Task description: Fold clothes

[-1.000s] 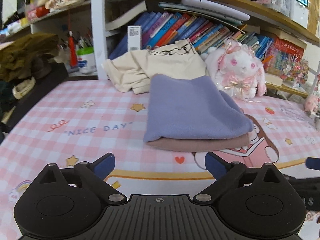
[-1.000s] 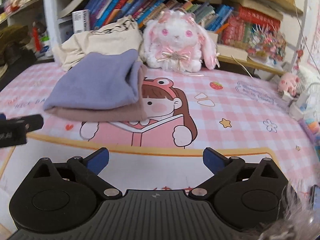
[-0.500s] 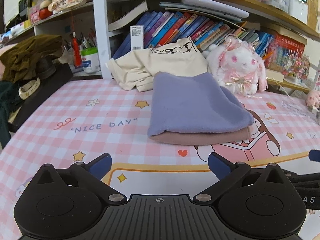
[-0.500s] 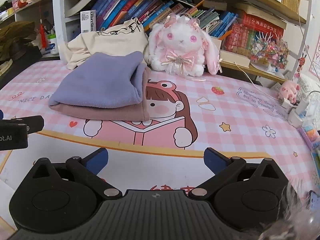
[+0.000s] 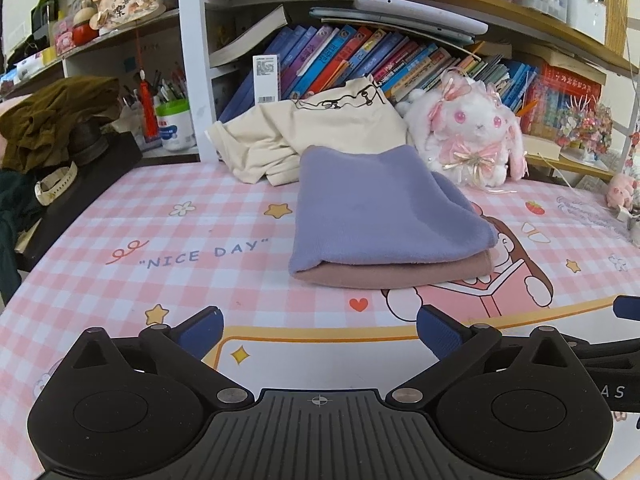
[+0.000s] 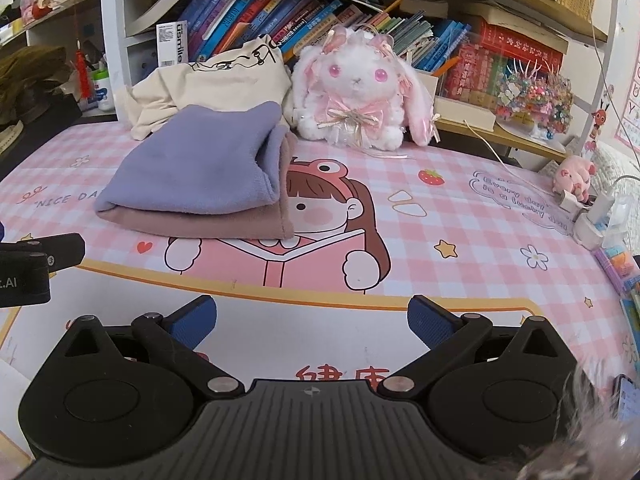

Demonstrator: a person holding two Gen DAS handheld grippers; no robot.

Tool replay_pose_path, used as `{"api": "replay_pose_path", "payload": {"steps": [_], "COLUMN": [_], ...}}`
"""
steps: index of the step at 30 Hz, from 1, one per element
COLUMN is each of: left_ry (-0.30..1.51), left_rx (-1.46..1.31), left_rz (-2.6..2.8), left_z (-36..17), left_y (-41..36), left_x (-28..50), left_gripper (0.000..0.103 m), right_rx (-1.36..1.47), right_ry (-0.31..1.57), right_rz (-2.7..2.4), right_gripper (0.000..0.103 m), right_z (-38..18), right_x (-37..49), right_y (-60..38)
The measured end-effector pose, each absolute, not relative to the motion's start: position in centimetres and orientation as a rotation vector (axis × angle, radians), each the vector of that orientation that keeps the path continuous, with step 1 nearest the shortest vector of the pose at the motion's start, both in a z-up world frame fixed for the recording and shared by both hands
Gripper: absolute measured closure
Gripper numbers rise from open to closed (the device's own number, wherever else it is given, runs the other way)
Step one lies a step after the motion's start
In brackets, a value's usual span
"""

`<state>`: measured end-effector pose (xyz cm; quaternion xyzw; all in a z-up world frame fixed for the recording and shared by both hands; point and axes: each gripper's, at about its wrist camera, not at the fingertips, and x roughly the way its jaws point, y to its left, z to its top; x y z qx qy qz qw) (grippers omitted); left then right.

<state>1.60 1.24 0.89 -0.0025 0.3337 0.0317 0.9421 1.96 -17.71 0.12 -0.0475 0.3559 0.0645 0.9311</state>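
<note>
The left gripper and the right gripper were both held wide apart and empty above the near part of the table, well short of the clothes. A folded purple garment was laid on top of a folded brownish-pink garment at the middle of the table. Behind them, an unfolded cream garment was seen just beside a plush rabbit (both against the bookshelf).
</note>
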Motion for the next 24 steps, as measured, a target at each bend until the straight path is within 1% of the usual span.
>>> {"api": "replay_pose_path", "payload": {"steps": [24], "left_ry": [0.698], "left_rx": [-0.008], "left_rz": [0.052], "left_z": [0.83], "left_y": [1.39], "left_x": [1.41], "left_gripper": [0.0], "right_rx": [-0.092], "right_ry": [0.736], "right_rz": [0.13], "right_gripper": [0.0], "right_z": [0.07], "right_x": [1.79], "right_y": [-17.69]}}
